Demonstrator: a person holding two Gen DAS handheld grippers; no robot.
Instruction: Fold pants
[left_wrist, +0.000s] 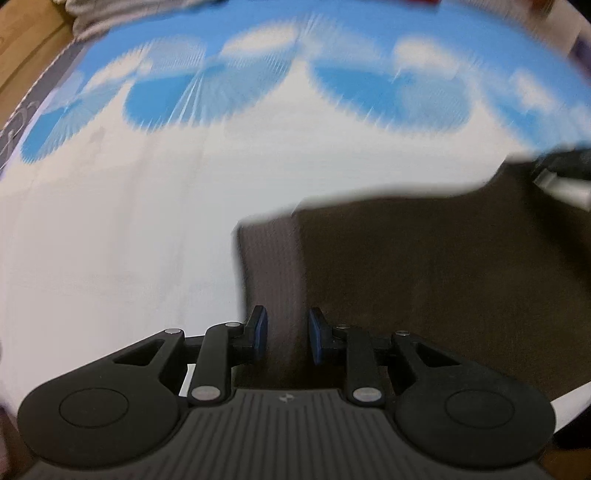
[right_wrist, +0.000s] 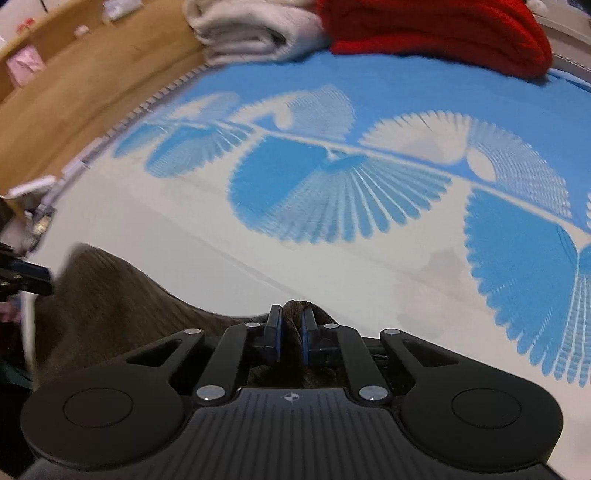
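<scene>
Brown pants (left_wrist: 424, 280) lie on a white and blue bed sheet (left_wrist: 129, 229); this view is motion-blurred. My left gripper (left_wrist: 287, 332) hangs over their ribbed left edge. Its blue pads stand apart with the cloth lying in the gap, and they do not visibly press on it. In the right wrist view my right gripper (right_wrist: 291, 325) is shut on a raised fold of the pants (right_wrist: 110, 295), and a tuft of cloth bulges up between its fingertips. The left gripper's dark body (right_wrist: 22, 277) shows at the left edge there. A dark blurred shape (left_wrist: 565, 166) at the pants' far right corner is probably the right gripper.
At the far end of the bed sit a folded white cloth (right_wrist: 251, 33) and a red knitted garment (right_wrist: 443, 33). A wooden surface (right_wrist: 74, 92) runs along the bed's left side, with small items on it. The sheet (right_wrist: 332, 258) stretches flat beyond the pants.
</scene>
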